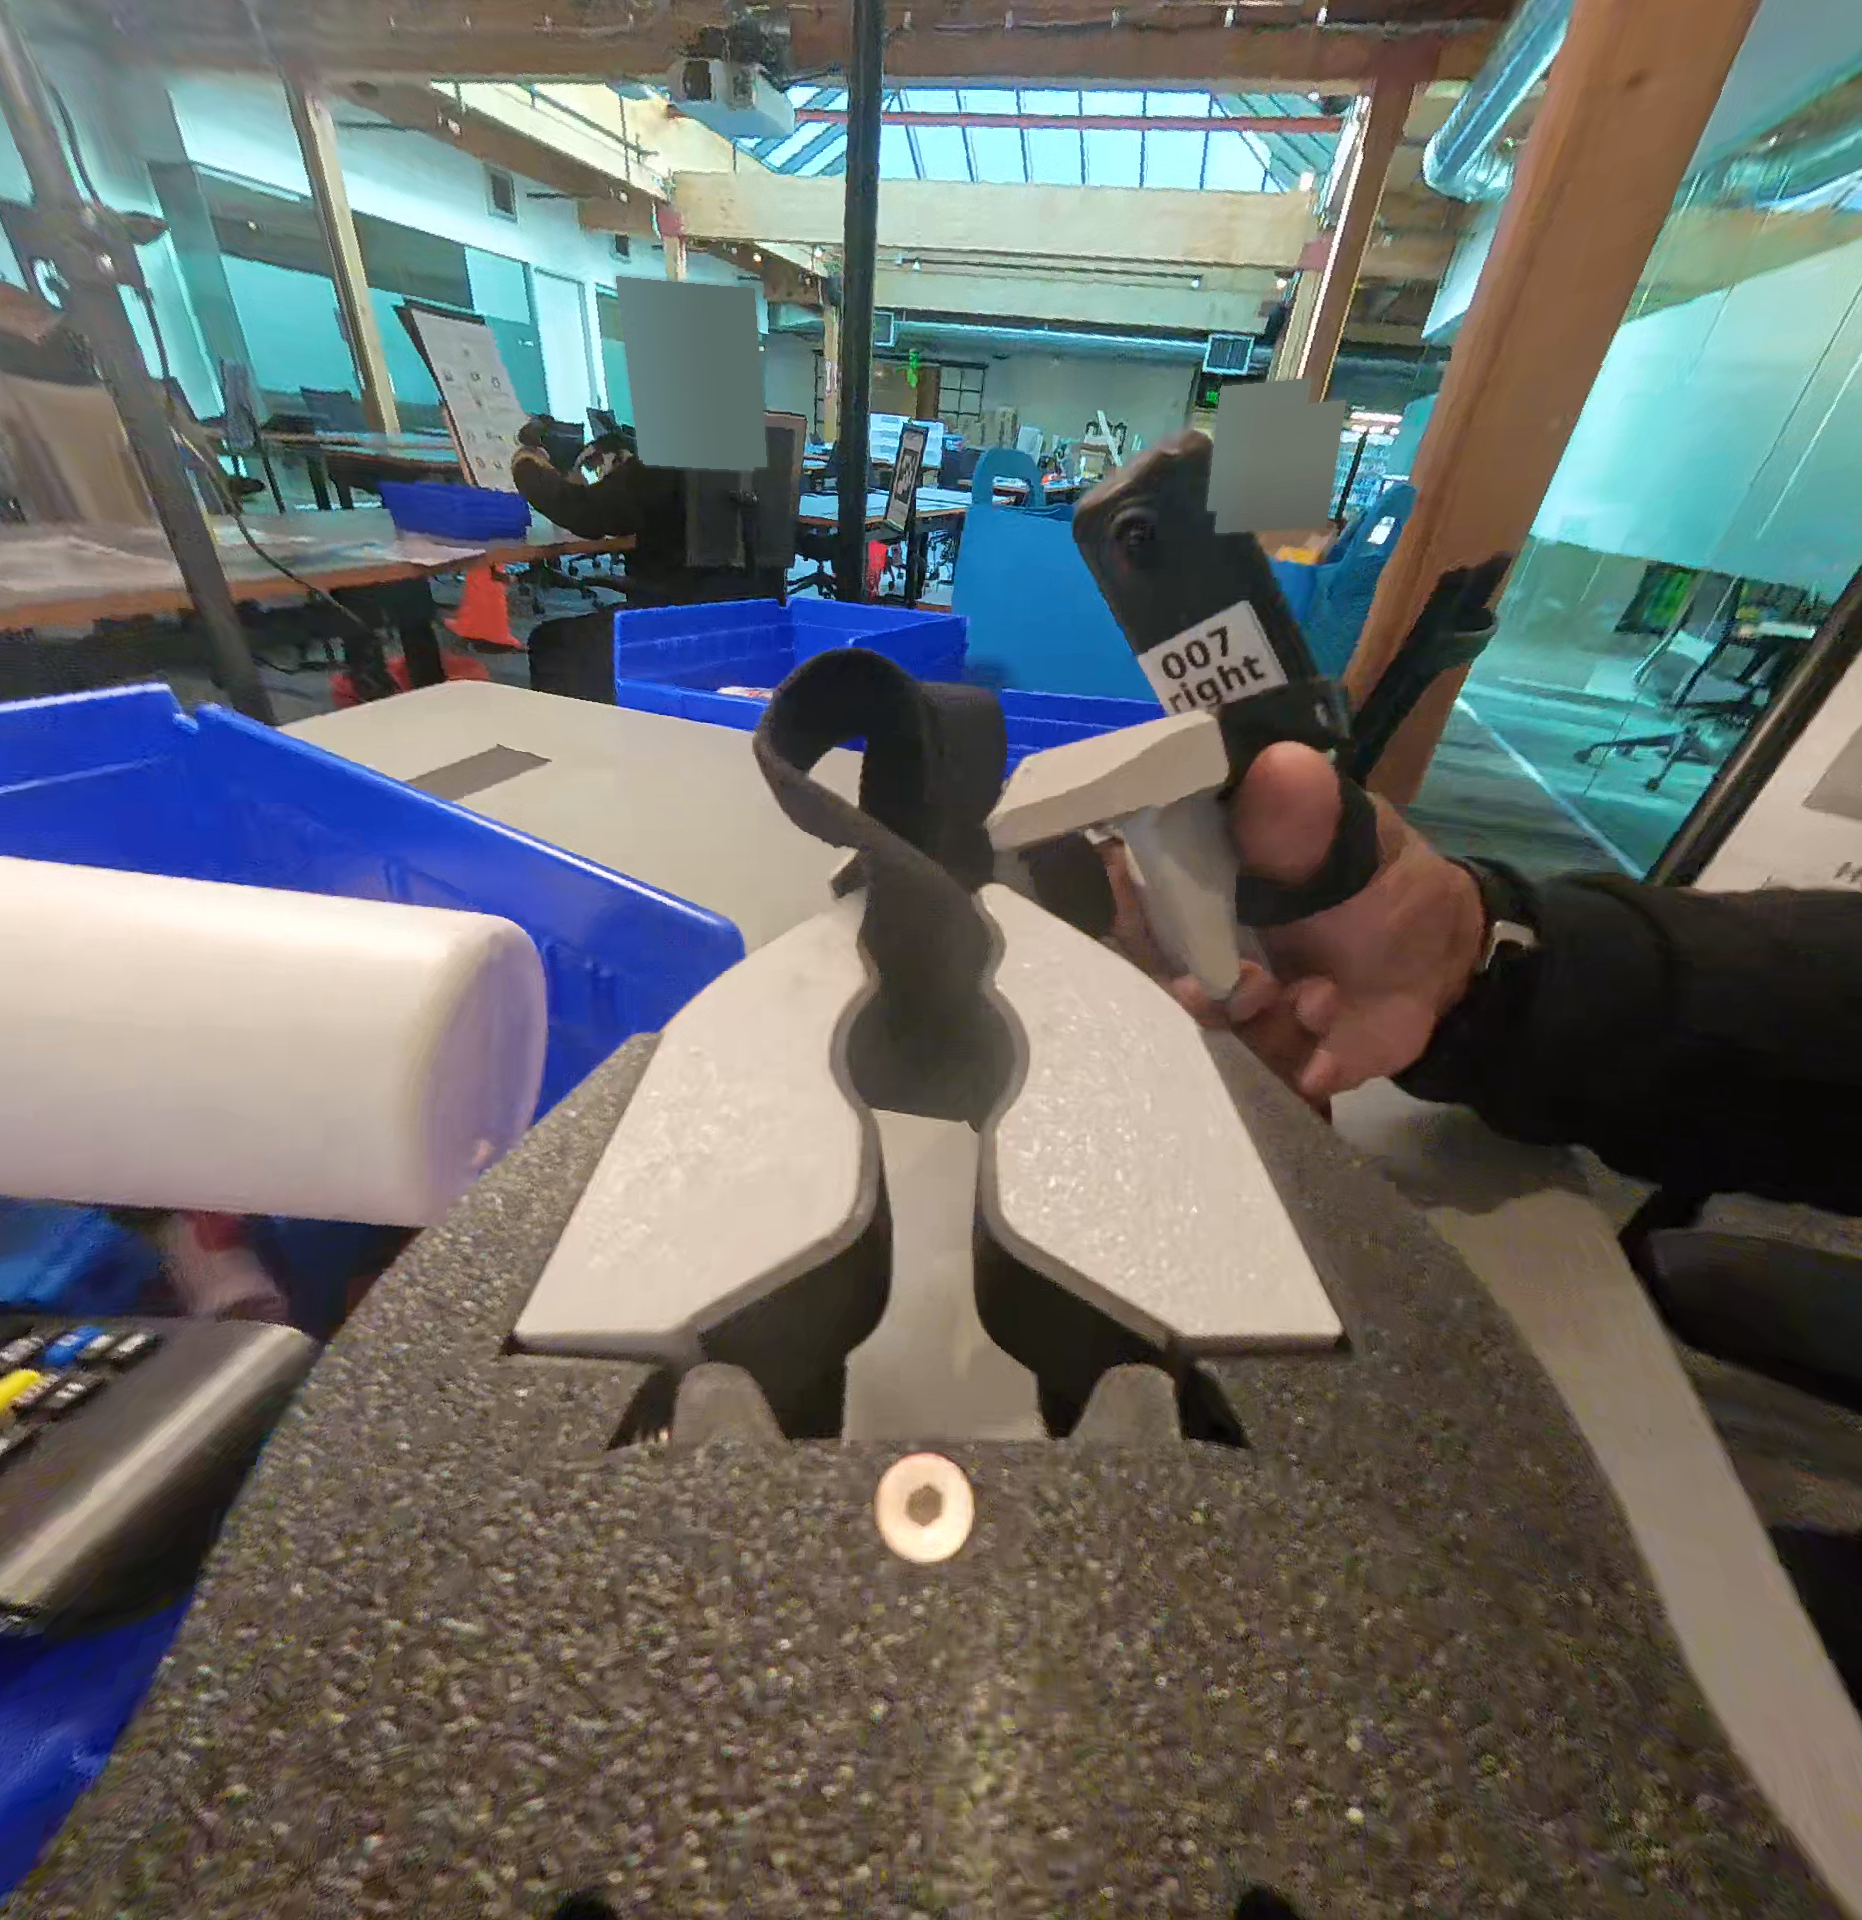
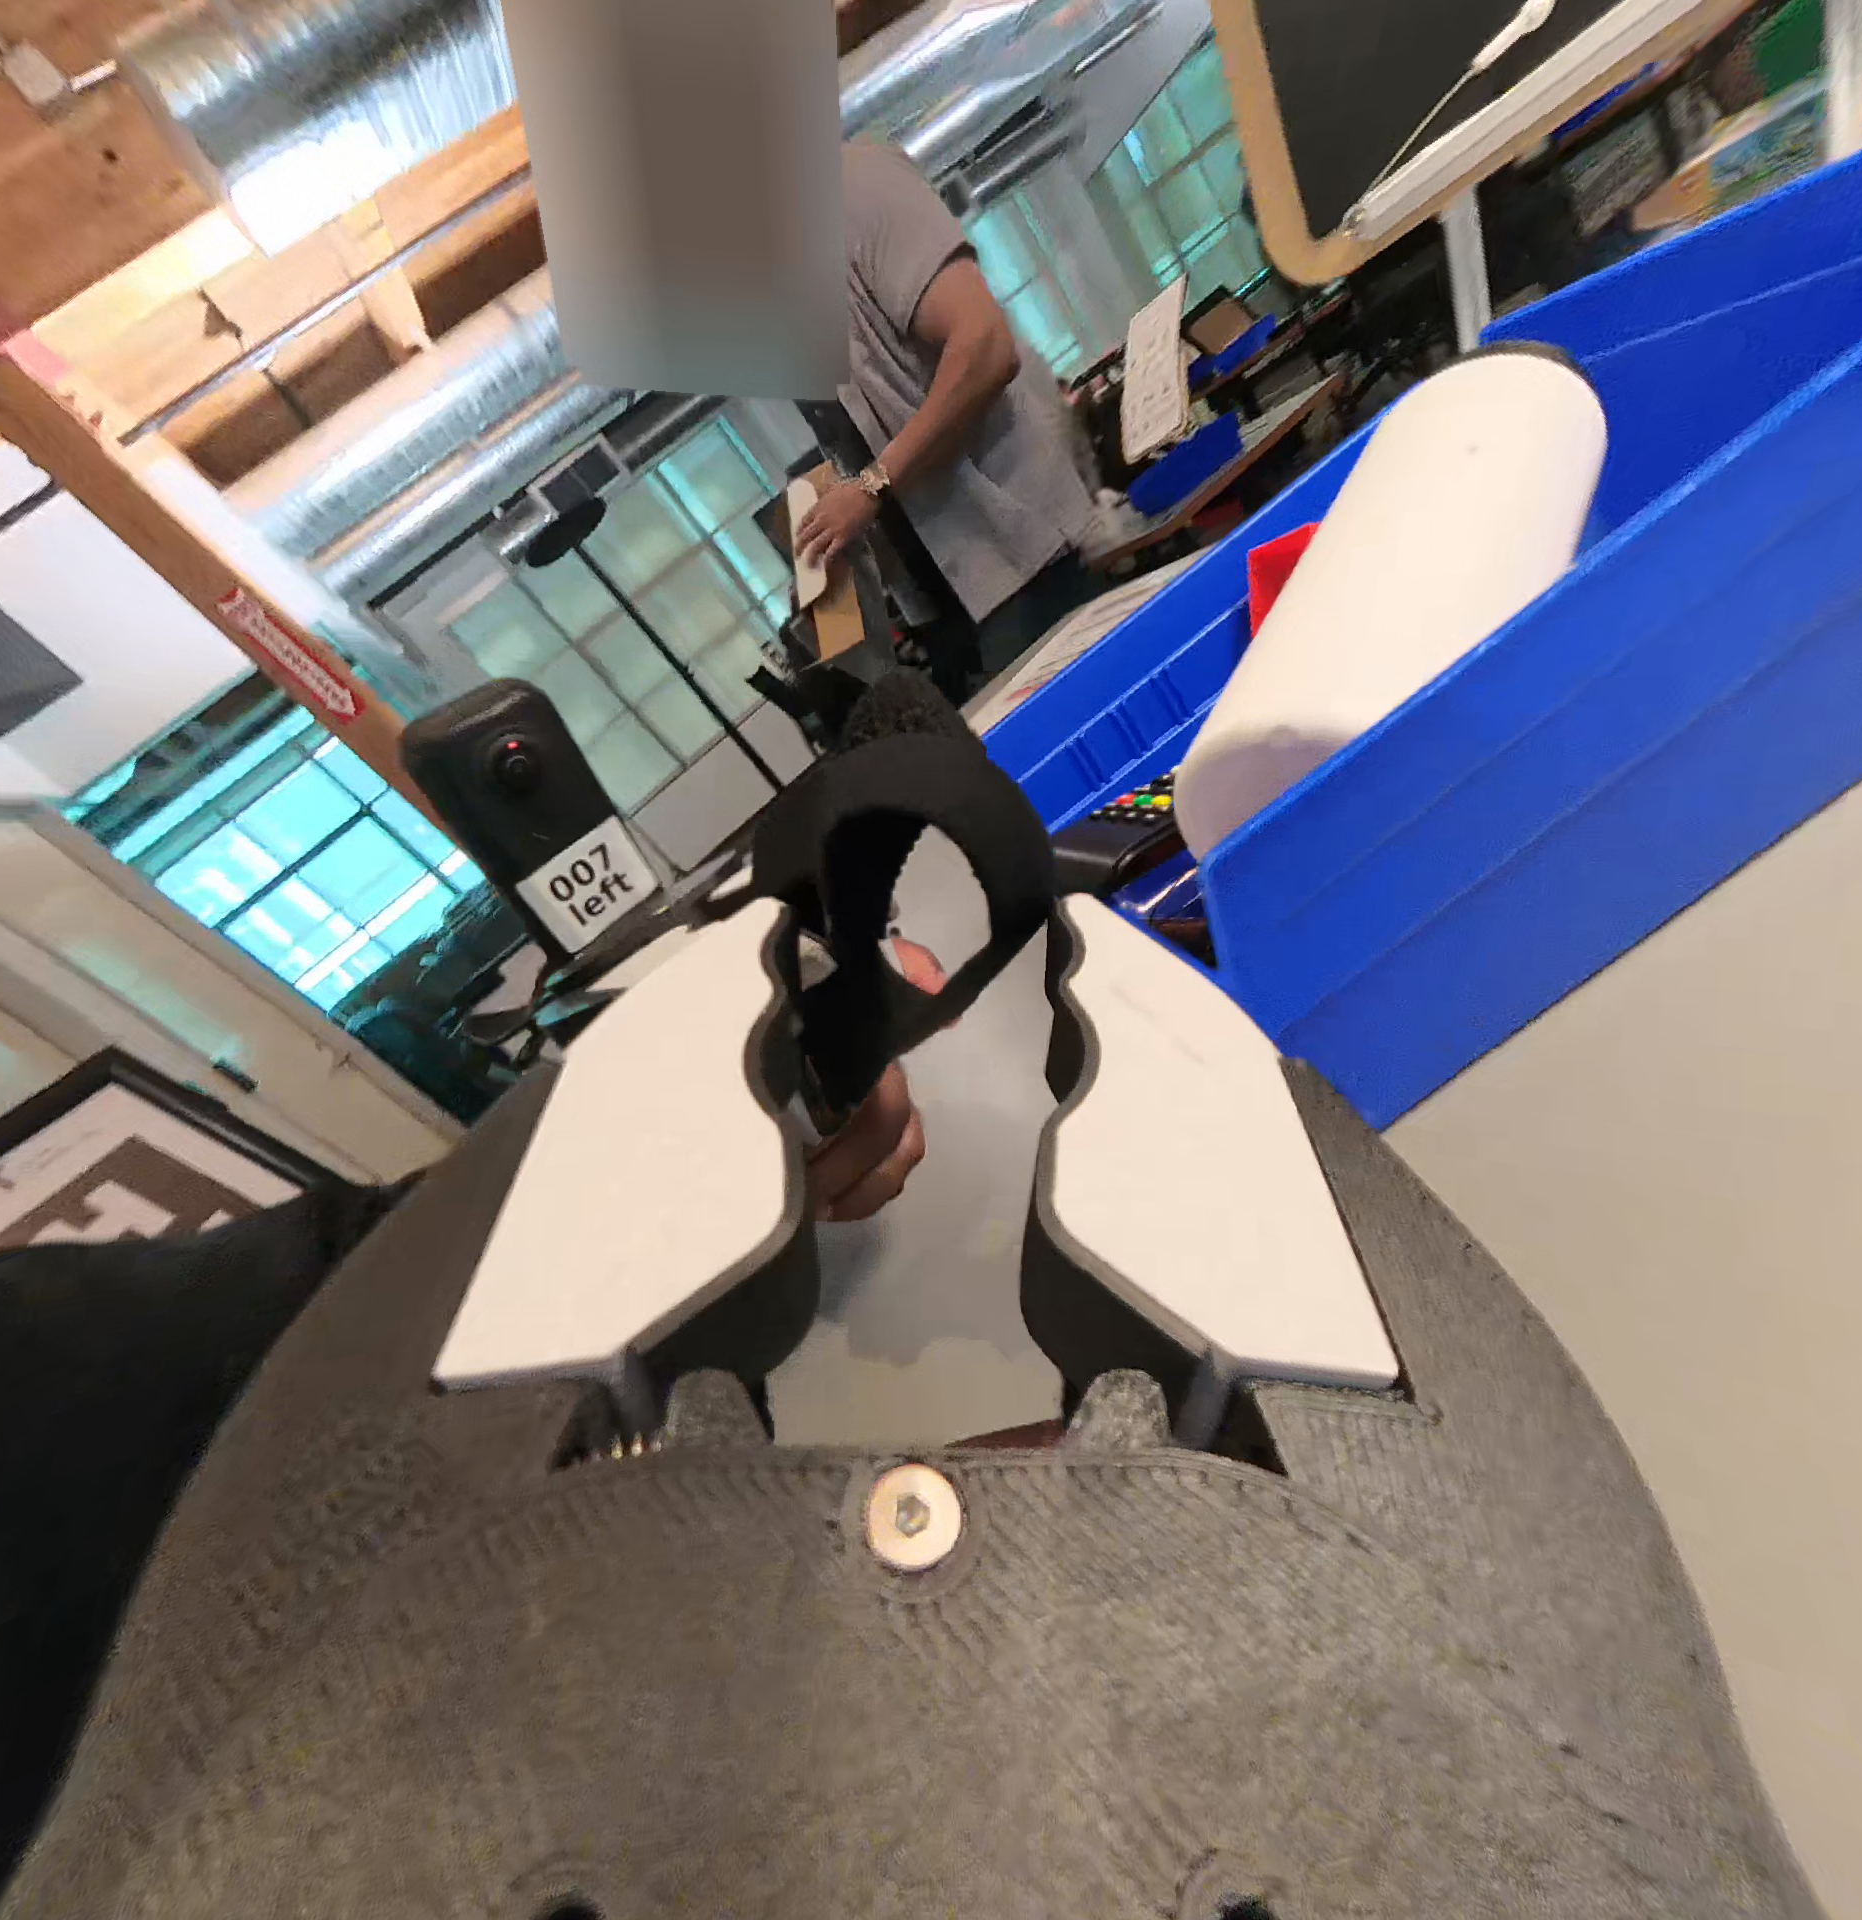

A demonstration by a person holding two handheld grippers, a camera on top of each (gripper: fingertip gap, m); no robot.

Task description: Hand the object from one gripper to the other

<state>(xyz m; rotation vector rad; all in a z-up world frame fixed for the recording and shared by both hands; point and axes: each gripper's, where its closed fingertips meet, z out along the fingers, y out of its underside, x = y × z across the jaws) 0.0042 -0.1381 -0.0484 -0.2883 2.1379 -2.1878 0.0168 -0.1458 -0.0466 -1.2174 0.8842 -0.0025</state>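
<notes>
While left tongs [image 1: 929, 940] pinch black strap [image 1: 906, 821], right tongs [image 2: 922, 925] open.

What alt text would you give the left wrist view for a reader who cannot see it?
The left claw is shut on a looped black strap above a grey table, while the right claw, held in a hand, comes in from the right beside the loop. A blue bin with a white roll sits left.
</notes>
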